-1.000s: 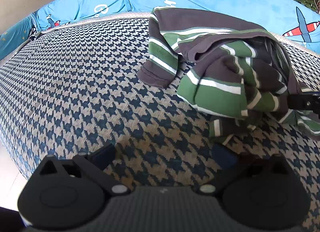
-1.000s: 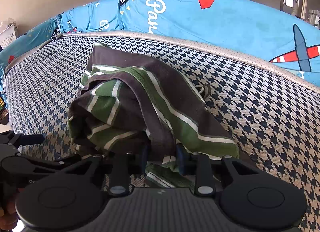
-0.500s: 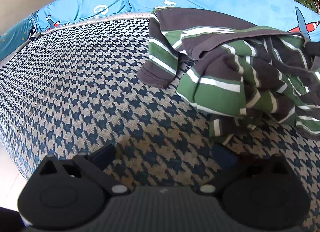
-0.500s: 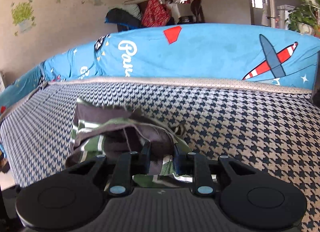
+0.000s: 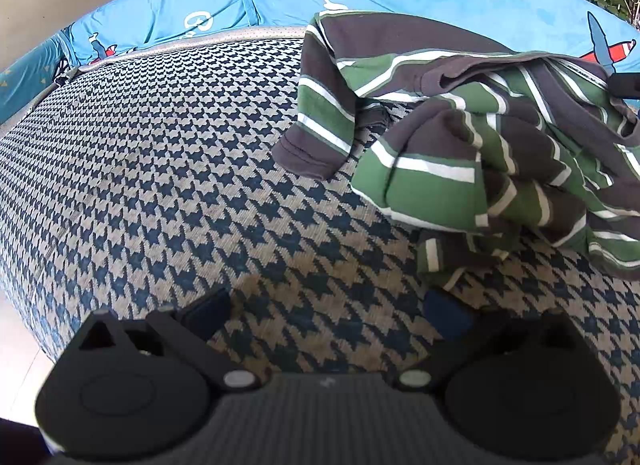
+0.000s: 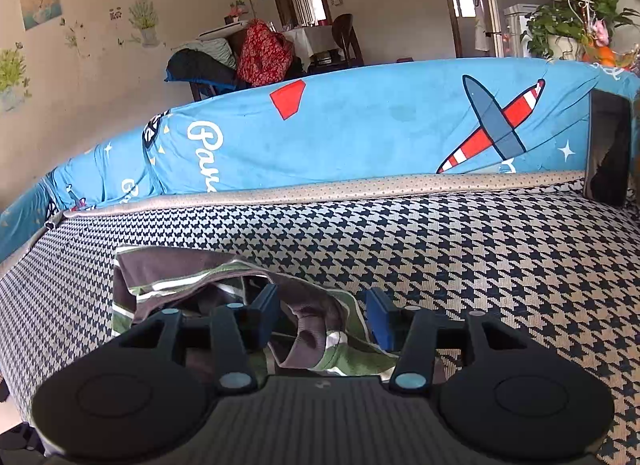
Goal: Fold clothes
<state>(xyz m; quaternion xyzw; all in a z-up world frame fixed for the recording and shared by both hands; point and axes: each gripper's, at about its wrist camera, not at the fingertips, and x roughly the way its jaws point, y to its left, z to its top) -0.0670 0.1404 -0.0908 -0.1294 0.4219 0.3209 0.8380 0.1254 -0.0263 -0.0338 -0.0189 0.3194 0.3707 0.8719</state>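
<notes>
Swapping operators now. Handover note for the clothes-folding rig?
Left gripper: open, nothing between the fingers, above bare houndstooth sofa seat.
Right gripper: jaws have just been opening; a fold of the striped shirt sits between the pads, not pinched.
Shirt: bunched in a heap on the seat near the blue backrest cover.
Done: no fold visible.
Left: spread it flat, then fold.

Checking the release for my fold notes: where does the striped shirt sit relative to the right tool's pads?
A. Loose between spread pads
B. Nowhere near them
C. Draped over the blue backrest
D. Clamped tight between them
A: the right tool has just been opening, its pads stand apart, and the striped shirt lies slack between them.
</notes>
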